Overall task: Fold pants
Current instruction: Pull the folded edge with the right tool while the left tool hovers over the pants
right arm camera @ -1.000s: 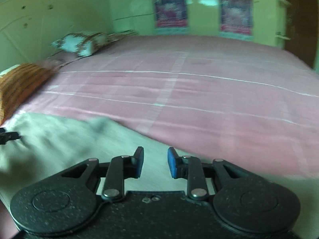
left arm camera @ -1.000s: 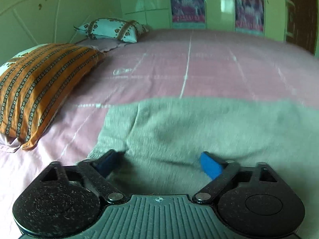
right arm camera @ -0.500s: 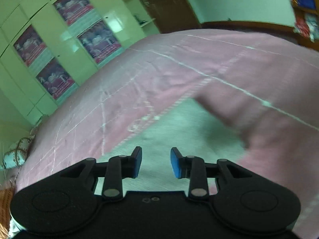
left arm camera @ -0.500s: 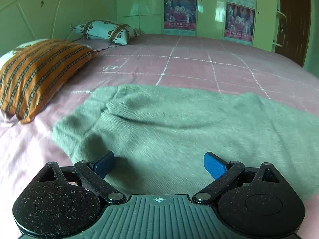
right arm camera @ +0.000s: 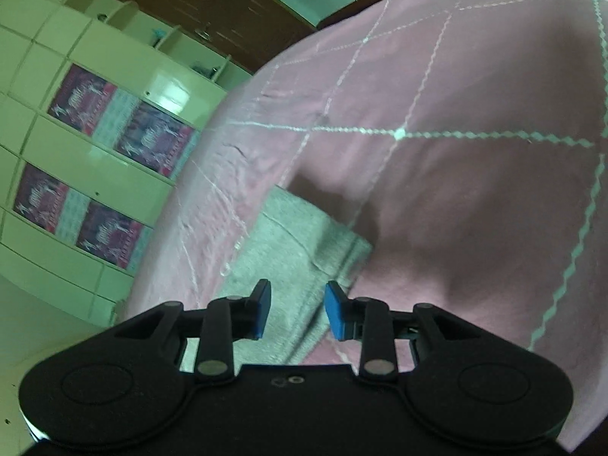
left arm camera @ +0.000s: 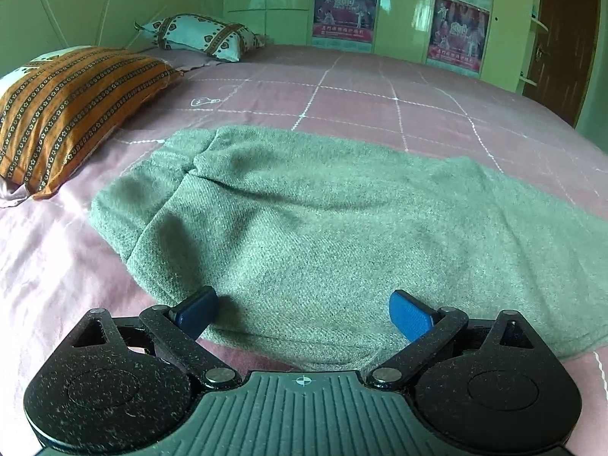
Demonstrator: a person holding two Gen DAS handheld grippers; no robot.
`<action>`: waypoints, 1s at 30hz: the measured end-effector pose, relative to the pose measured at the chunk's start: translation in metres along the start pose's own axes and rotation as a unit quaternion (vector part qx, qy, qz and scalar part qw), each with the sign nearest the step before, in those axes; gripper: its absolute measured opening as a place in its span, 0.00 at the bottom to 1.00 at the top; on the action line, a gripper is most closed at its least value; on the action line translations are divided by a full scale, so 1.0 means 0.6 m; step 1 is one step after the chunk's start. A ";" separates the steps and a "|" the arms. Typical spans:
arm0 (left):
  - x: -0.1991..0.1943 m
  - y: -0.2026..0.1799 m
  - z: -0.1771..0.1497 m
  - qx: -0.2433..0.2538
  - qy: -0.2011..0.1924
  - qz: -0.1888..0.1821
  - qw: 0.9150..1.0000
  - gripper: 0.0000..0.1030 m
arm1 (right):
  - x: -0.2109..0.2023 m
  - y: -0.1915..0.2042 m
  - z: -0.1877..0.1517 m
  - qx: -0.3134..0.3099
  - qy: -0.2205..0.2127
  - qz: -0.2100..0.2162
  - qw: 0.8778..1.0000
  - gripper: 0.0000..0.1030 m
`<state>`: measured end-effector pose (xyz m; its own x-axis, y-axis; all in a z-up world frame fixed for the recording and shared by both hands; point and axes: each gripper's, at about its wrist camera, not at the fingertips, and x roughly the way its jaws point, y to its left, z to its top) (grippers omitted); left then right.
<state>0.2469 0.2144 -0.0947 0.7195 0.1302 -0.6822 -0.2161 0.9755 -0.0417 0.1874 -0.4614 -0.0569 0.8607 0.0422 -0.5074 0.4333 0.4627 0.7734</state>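
Note:
The grey-green pants (left arm camera: 304,220) lie flat on the pink bed sheet (left arm camera: 380,106), folded lengthwise, with the rounded folded end at the left. My left gripper (left arm camera: 302,313) is open and empty, hovering over the near edge of the pants. In the right wrist view the other end of the pants (right arm camera: 300,243) shows, with a seam near its edge. My right gripper (right arm camera: 296,311) is open with a narrow gap, empty, just above that end. The right view is rolled sideways.
An orange striped pillow (left arm camera: 68,110) lies at the left and a white patterned pillow (left arm camera: 201,36) behind it. A green wardrobe with posters (left arm camera: 402,19) stands beyond the bed. A brown door (left arm camera: 558,41) is at the right. The bed sheet (right arm camera: 456,152) spreads past the pants.
The left gripper has drawn back and up, so more of the pants shows. The right gripper has swung and rolled from the bed's middle to the pants' other end.

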 end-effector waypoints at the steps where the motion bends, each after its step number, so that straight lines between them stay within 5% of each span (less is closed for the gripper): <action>1: 0.001 0.000 -0.001 -0.002 -0.001 -0.001 1.000 0.95 | 0.005 -0.005 0.002 0.003 0.006 0.002 1.000 0.22; 3: 0.003 0.000 -0.002 -0.003 -0.001 -0.001 1.000 0.96 | 0.024 -0.010 0.007 0.011 0.020 -0.010 1.000 0.21; 5: 0.005 -0.001 0.000 -0.002 0.001 -0.001 1.000 0.97 | 0.031 -0.014 0.009 0.021 0.029 -0.018 0.999 0.00; 8: 0.006 -0.001 0.002 -0.002 0.001 -0.003 1.000 0.97 | 0.015 -0.010 0.004 0.014 0.005 0.006 1.000 0.00; 11: 0.008 -0.001 0.002 -0.002 0.002 -0.004 1.000 0.98 | 0.017 -0.032 -0.002 0.044 0.012 -0.014 0.999 0.00; 12: 0.008 -0.001 0.002 -0.001 0.002 -0.004 1.000 0.98 | 0.012 -0.038 -0.003 0.055 0.004 -0.003 0.998 0.02; 14: 0.009 -0.001 0.002 0.000 0.003 -0.005 1.000 0.99 | 0.002 -0.038 -0.003 0.060 -0.012 0.003 0.998 0.25; 16: 0.010 -0.001 0.002 0.001 0.004 -0.007 1.000 0.99 | 0.011 -0.037 0.002 0.057 -0.012 0.010 0.998 0.37; 18: 0.012 -0.002 0.002 0.002 0.005 -0.006 1.000 1.00 | 0.032 -0.030 0.009 0.042 0.000 -0.006 0.999 0.39; 20: 0.013 -0.003 0.002 0.003 0.005 -0.005 1.000 1.00 | 0.049 -0.013 0.011 0.015 0.003 -0.029 0.999 0.31; 22: 0.013 -0.003 0.002 0.004 0.003 0.000 1.000 1.00 | 0.066 0.017 0.020 -0.028 0.011 -0.058 0.998 0.06; 26: 0.016 -0.005 0.002 0.012 0.004 0.002 1.000 1.00 | 0.014 0.096 0.027 -0.129 -0.062 0.017 0.990 0.04; 28: 0.019 -0.002 0.002 0.012 0.004 0.001 1.000 1.00 | 0.037 0.084 0.028 -0.138 -0.051 -0.021 0.989 0.04; 30: 0.021 -0.002 0.003 0.015 0.005 0.001 1.000 1.00 | 0.090 0.022 0.033 -0.057 0.012 -0.074 0.996 0.05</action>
<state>0.2576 0.2153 -0.1019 0.7129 0.1312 -0.6889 -0.1975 0.9801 -0.0178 0.2449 -0.4706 -0.0662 0.7824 -0.0138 -0.6227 0.5205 0.5635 0.6415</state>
